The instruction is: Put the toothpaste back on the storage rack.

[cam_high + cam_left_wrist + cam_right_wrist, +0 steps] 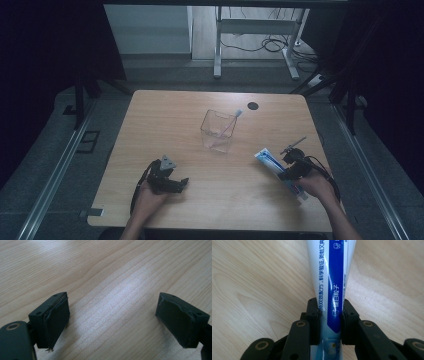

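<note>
Item 1, lower left of the high view: left claw point(183, 182), held in the person's left hand point(150, 196) low over the wooden bench point(165, 112). Its grey 3-cornered plate faces up. In the left gripper view its 2 black jaws stand wide apart, with bare wood grain between them and nothing held.

Item 2, lower right of the high view: right claw point(290, 161), held in the person's right hand point(316, 184), a black cable trailing from it. In the right gripper view the right claw point(330, 315) is narrow, its pads pressed against both sides of the toothpaste tube point(329, 272).

Item 3, toothpaste tube point(270, 162): white with a blue band and printed lettering. In the high view it lies slantwise at the lower right part of the bench, its flat end toward the centre of the frame, the other end beside the right hand. In the right gripper view it runs from the bottom edge up between the jaws to the top of the frame, over the wood.

Item 4, centre of the high view: clear plastic cup point(218, 131), upright on the bench, well apart from both claws. 1 toothbrush point(231, 123) leans inside it, head pointing to the upper right above the rim.

Item 5, upper centre-right of the bench: 1 dark round hole point(253, 105) near the far edge.
</note>
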The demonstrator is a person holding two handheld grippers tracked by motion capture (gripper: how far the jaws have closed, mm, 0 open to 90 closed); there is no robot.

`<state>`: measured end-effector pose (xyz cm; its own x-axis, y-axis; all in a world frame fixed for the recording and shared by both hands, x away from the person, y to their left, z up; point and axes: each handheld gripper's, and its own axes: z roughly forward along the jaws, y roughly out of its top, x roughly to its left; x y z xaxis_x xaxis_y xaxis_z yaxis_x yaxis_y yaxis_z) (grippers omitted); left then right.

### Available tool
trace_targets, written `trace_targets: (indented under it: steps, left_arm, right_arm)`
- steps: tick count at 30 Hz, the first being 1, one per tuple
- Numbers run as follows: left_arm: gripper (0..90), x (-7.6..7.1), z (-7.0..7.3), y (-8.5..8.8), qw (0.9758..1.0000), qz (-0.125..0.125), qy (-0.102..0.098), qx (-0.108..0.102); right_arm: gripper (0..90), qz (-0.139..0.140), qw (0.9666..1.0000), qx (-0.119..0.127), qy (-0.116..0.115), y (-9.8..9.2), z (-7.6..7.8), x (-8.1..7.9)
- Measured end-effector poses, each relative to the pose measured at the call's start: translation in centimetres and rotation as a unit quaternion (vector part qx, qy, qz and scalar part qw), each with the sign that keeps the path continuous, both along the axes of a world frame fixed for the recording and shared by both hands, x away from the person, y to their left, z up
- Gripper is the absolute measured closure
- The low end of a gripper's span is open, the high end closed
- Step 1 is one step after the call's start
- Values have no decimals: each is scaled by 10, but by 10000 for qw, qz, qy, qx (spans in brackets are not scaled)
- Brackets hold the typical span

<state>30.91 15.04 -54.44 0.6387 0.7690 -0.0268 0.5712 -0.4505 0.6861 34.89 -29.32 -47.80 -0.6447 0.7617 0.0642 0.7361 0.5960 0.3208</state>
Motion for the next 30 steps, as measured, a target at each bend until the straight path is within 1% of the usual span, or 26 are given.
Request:
trace_targets:
  steps: [1, 2, 4, 5, 8, 9, 11, 15, 16, 17, 22, 30]
  left_arm:
    - [120, 0, 0, 0, 10000, 0, 1, 1]
    - [120, 0, 0, 0, 10000, 0, 2, 2]
    - [120, 0, 0, 0, 10000, 1, 4, 2]
    - [120, 0, 0, 0, 10000, 1, 4, 2]
    - [120, 0, 0, 0, 10000, 3, 3, 1]
    - [120, 0, 0, 0, 10000, 3, 3, 1]
    - [120, 0, 0, 0, 10000, 2, 4, 2]
    - [120, 0, 0, 0, 10000, 2, 6, 4]
    - [120, 0, 0, 0, 10000, 2, 5, 3]
    - [120, 0, 0, 0, 10000, 2, 5, 2]
    - [120, 0, 0, 0, 10000, 3, 7, 2]
    - [120, 0, 0, 0, 10000, -5, 9, 13]
  right_arm:
    - [729, 0, 10000, 0, 0, 0, 0, 0]
    - [728, -8, 9999, 87, -63, -1, 4, 1]
    - [728, -9, 9997, 170, -149, -1, 8, 1]
    - [728, -9, 9997, 170, -149, -1, 8, 1]
    - [728, -38, 9992, 309, -249, -1, 13, 1]
    - [728, -37, 9986, 406, -323, 0, 16, 2]
    - [728, -52, 9983, 452, -356, 1, 18, 2]
    - [728, -45, 9967, 598, -547, 4, 26, 4]
    - [728, -62, 9957, 669, -640, 6, 31, 6]
    - [728, -62, 9957, 669, -640, 6, 31, 6]
    - [728, -44, 9934, 816, -803, 13, 39, 9]
    - [728, -29, 9902, 996, -978, 26, 50, 15]
